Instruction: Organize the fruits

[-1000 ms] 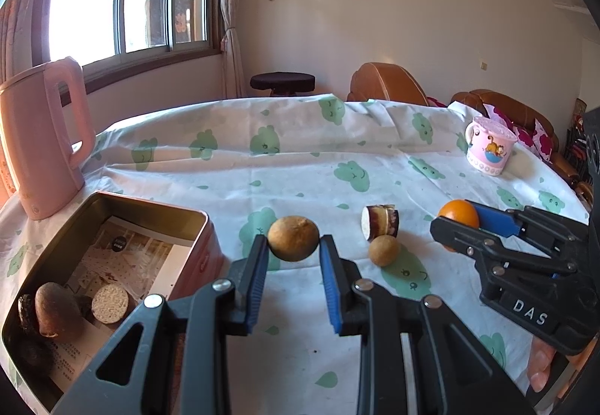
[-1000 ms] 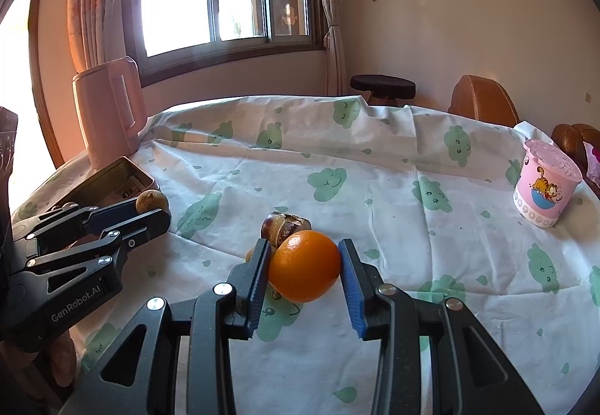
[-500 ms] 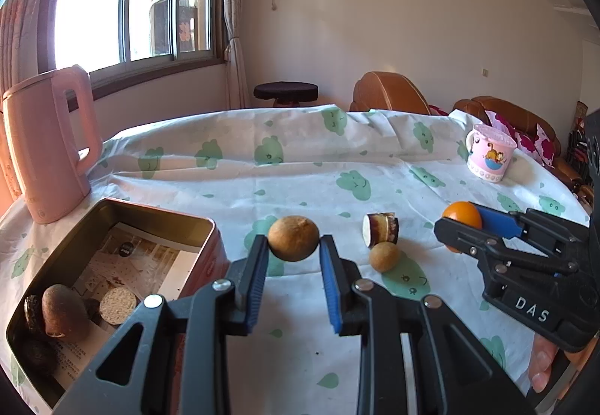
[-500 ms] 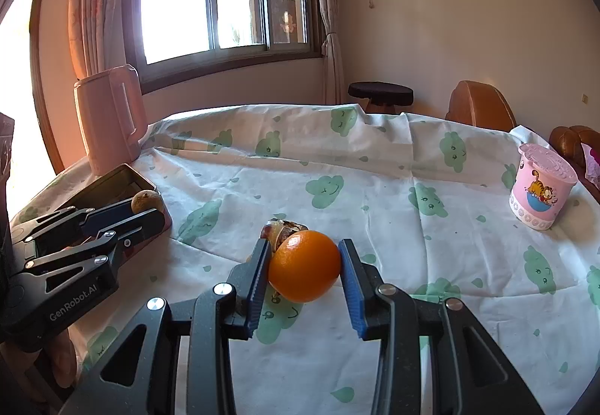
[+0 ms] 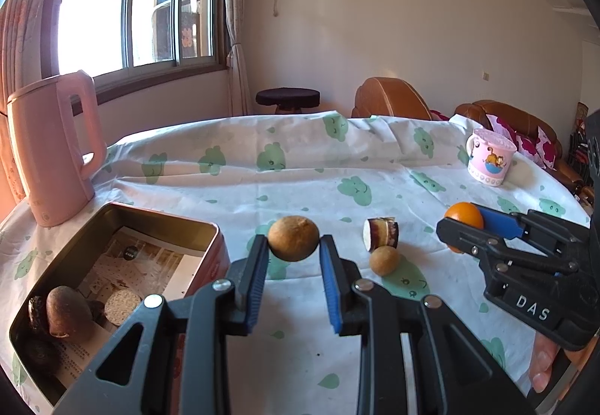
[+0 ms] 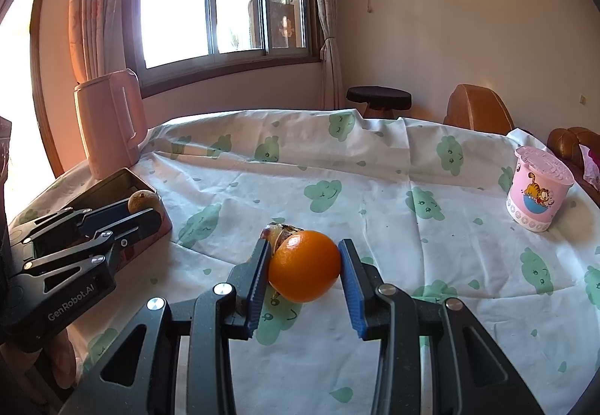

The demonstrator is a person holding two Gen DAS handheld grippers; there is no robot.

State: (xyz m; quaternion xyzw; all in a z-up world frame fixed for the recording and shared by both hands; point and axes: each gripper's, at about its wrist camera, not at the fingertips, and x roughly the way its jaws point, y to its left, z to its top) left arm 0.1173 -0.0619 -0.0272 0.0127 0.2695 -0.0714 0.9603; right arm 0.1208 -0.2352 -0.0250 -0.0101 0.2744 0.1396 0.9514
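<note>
My left gripper (image 5: 293, 253) is shut on a round brown fruit (image 5: 293, 238), held above the cloth just right of the open metal tin (image 5: 123, 214). The tin holds a brown oval fruit (image 5: 67, 310), dark pieces and a tan disc. My right gripper (image 6: 304, 267) is shut on an orange (image 6: 304, 266), lifted off the table. On the cloth lie a cut purple-skinned piece (image 5: 380, 233) and a small brown fruit (image 5: 384, 260). In the left wrist view the right gripper (image 5: 463, 223) shows at the right with the orange (image 5: 464, 214). The left gripper (image 6: 142, 210) appears at the left of the right wrist view.
A pink kettle (image 5: 52, 149) stands behind the tin at the table's left edge. A pink cartoon cup (image 5: 489, 162) sits at the far right. A white cloth (image 5: 300, 171) with green prints covers the table. Brown sofa and a dark stool stand beyond it.
Both wrist views have tilted slightly upward, so the table sits lower in frame. Each gripper keeps its fruit; nothing on the table has moved.
</note>
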